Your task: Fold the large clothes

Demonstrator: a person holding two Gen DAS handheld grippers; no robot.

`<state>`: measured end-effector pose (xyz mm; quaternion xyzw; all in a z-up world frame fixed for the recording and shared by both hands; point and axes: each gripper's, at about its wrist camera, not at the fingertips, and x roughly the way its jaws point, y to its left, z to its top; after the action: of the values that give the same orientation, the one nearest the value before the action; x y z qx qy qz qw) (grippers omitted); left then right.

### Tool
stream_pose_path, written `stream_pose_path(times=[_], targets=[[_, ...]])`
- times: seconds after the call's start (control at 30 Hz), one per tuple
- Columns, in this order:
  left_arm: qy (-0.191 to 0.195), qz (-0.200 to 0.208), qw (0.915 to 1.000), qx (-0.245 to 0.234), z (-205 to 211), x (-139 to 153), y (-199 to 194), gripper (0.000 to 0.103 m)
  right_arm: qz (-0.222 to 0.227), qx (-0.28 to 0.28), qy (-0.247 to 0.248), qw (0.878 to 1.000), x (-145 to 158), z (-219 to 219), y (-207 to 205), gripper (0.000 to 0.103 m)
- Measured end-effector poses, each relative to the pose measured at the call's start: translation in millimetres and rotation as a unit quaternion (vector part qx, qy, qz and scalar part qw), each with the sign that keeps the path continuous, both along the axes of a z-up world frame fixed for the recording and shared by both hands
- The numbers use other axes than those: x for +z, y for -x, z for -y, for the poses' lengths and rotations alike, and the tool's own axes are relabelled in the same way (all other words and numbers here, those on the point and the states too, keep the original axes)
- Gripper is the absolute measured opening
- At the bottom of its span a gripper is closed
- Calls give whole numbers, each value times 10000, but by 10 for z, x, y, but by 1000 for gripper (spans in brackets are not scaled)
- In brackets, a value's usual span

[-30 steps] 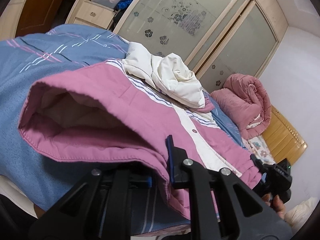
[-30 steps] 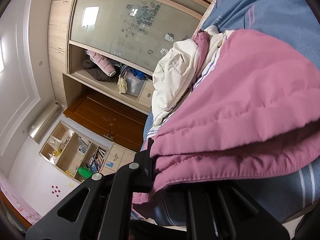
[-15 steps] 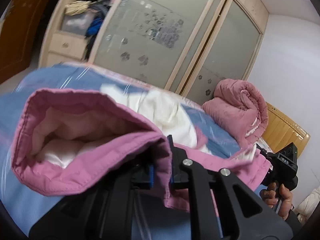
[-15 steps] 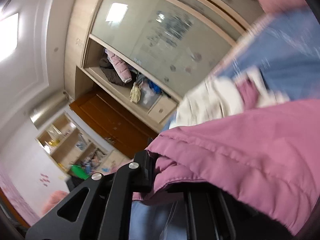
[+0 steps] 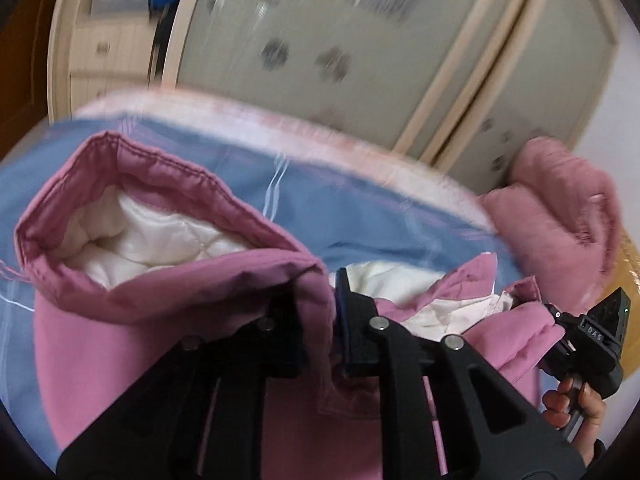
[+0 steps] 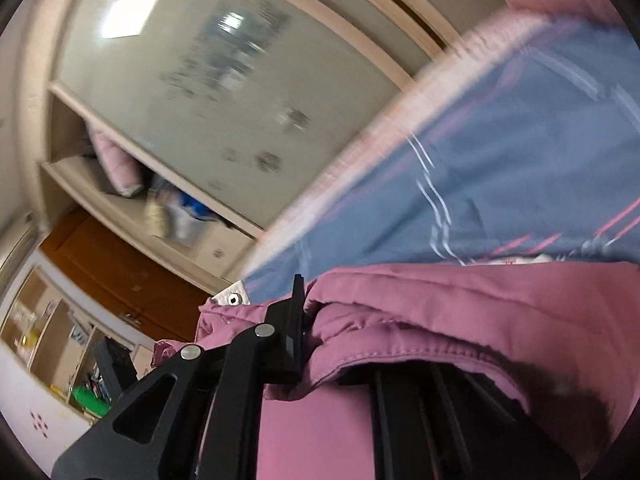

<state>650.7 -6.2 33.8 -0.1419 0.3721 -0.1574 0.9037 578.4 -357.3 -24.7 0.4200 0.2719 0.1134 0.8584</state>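
Note:
A pink padded jacket (image 5: 168,292) with white quilted lining lies on the blue bed cover (image 5: 360,208), its hem lifted and doubled over. My left gripper (image 5: 318,302) pinches the pink hem; its jaws are opening slightly with the fabric still between them. At the far right of the left wrist view, a hand (image 5: 576,404) holds my right gripper (image 5: 560,320) at the hem's other corner. In the right wrist view the jacket (image 6: 460,312) drapes over my right gripper (image 6: 320,344), hiding one finger; its jaws are also opening slightly, cloth still pressed between them.
A wardrobe with frosted sliding doors (image 5: 360,40) stands beyond the bed's far edge. A rolled pink quilt (image 5: 560,216) sits on the bed at the right. A brown wooden door (image 6: 120,272) and open shelves (image 6: 48,340) lie off to the left.
Both grippers have swept the jacket's hem fast across the bed toward the wardrobe. The cream hood and striped front seen before are now covered by the folded-over part.

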Motion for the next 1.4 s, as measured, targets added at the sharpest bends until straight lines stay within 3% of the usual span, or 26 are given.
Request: stream_pose_path(times=[0.07,0.13,0.2,0.23,0.27,0.3,0.33,0.37,0.43,0.5,0.6,0.63,0.73,0.8,0.87,0.93,0.97,1.03,1.13,1.23,1.37,1.4], targets=[[267,-206,9994,49,-74,-281,-180,16,-159,24,-77,9998,-165,-1,-137,12],[509,-197,9985,45,-119,-359,-205,20,-127,72,-59,9999,-199,-23,-194,16],[905,-77,9959,-43,-180,-359,-195,41,-104,113,-68,9999,-183,-36,-199,22],[1074,21,9942,-88,-204,-327,-184,78,-134,139,-150,9997,-169,-23,-226,25],[1202,203,9925,-62,-240,-268,-155,101,-140,191,-263,9994,-161,-7,-250,42],[1178,566,9913,147,-284,-169,-90,101,-68,231,-363,9991,-133,7,-246,59],[1137,810,9898,265,-308,-72,-58,101,115,117,-432,9989,-70,13,-221,86],[1216,878,9884,257,-327,-24,-81,101,247,-34,-407,9989,11,15,-190,96],[1422,926,9850,321,-369,83,-82,101,469,-107,-486,9977,177,25,-161,102],[1123,1041,9863,612,-346,190,-42,101,655,-206,-257,9973,356,7,-135,102],[491,1355,9876,616,-160,330,111,101,747,-314,1047,9912,607,-206,-68,102],[274,1447,9875,558,-88,365,141,101,642,-295,1771,9817,660,-353,-66,102],[-1036,1549,9825,19,427,347,171,101,351,-56,3091,9504,609,-750,-135,102],[-2071,1254,9698,-281,812,188,68,101,200,30,3400,9402,536,-916,-237,102],[-2759,977,9559,-233,1039,-44,-108,101,-123,24,3621,9321,377,-1012,-421,102],[-2788,568,9586,-116,1028,-256,-269,101,-723,114,3905,9177,58,-1037,-637,102],[-2624,282,9645,-81,980,-392,-366,101,-814,104,3948,9151,-41,-1024,-688,102],[-2513,146,9678,-63,925,-499,-408,101,-885,81,3844,9189,-224,-979,-746,102],[-2666,399,9630,53,981,-511,-328,101,-828,24,3684,9260,-381,-946,-725,102],[-2774,789,9574,158,998,-456,-157,101,-628,-12,3490,9350,-349,-904,-598,102],[-2526,1276,9581,442,831,-156,376,101,324,-508,2693,9612,26,-706,256,102],[-2388,1500,9580,518,739,-37,743,101,513,-514,2560,9639,71,-687,498,102]])
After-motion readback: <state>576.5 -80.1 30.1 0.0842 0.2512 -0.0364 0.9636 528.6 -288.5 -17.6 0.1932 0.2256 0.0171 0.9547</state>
